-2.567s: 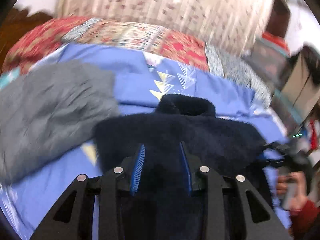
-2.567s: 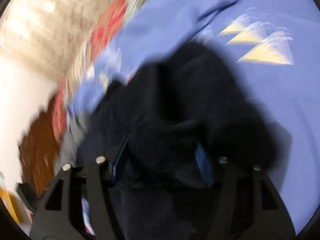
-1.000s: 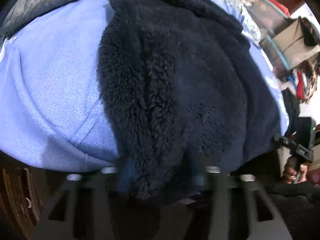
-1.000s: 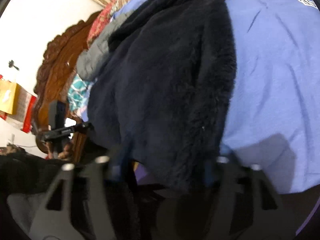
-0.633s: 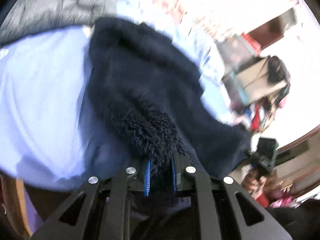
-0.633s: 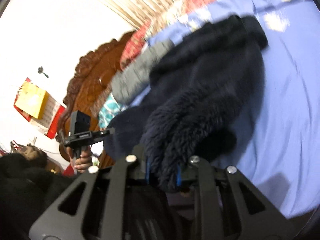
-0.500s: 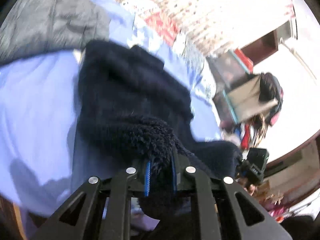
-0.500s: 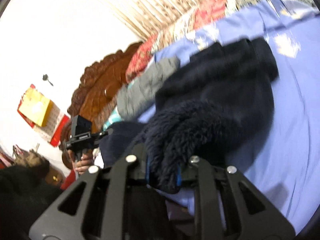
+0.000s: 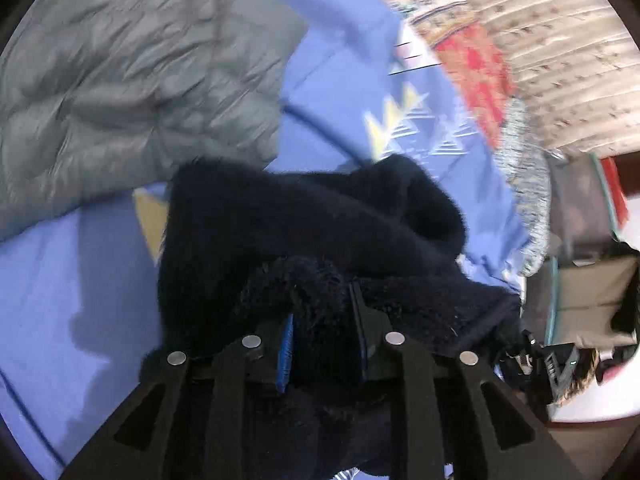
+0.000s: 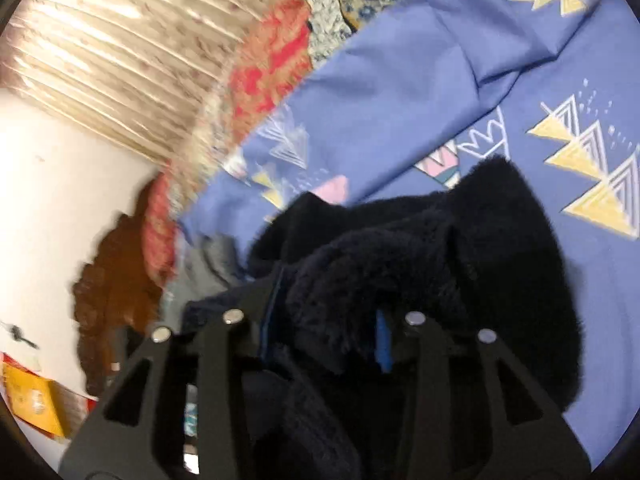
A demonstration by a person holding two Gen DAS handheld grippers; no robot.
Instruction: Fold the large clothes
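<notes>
Left wrist view: the left tongs (image 9: 322, 328) pinched a bunched edge of the dark navy fleece garment (image 9: 304, 232) over the bed.

The fleece lay heaped on the blue patterned bedsheet (image 9: 336, 92), its near edge gathered up between the blue-padded fingers (image 9: 285, 350). Just beyond it, toward the far left of the bed, a grey quilted jacket (image 9: 120, 68) rested on the sheet, apparently touching the fleece, though blur made that hard to confirm. In the right wrist view, the right tongs (image 10: 326, 320) likewise clamped a thick fold of the fleece garment (image 10: 460, 264), the pile hiding most of the pads. A red patterned blanket (image 10: 272, 64) ran along the bed's far edge beneath a beige curtain (image 10: 120, 40), with a carved wooden headboard (image 10: 112, 292) at the left.
</notes>
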